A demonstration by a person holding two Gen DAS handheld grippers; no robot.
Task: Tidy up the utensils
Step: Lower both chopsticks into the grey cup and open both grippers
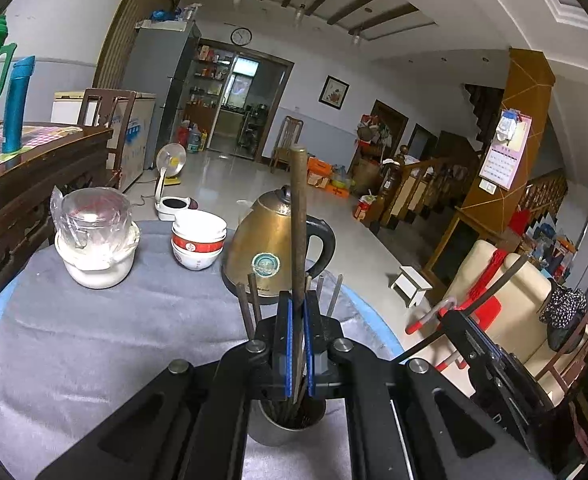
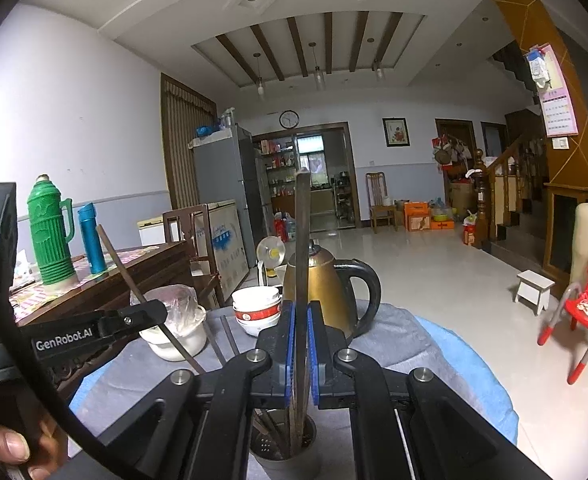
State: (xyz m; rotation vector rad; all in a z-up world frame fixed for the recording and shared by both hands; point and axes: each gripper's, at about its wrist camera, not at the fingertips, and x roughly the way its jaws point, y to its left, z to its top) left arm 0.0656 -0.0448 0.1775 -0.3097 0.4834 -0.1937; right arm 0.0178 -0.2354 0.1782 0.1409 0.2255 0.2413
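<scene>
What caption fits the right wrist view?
Right gripper shut on a chopstick above the metal holder; kettle and stacked bowls behind.

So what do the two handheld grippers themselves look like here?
Both are matte black with blue pads lining the fingers and round silver bolts. The left gripper, seen from the right one, carries white "GenRobot.AI" lettering. A black cable curves past.

The chopstick in the left gripper looks like dull brown wood, slightly rough. Near it, the holder is matt grey metal. The kettle is brushed brass-toned metal with a glossy black plastic handle. The cloth is soft grey fabric. Far left, the bowls are glossy ceramic.
</scene>
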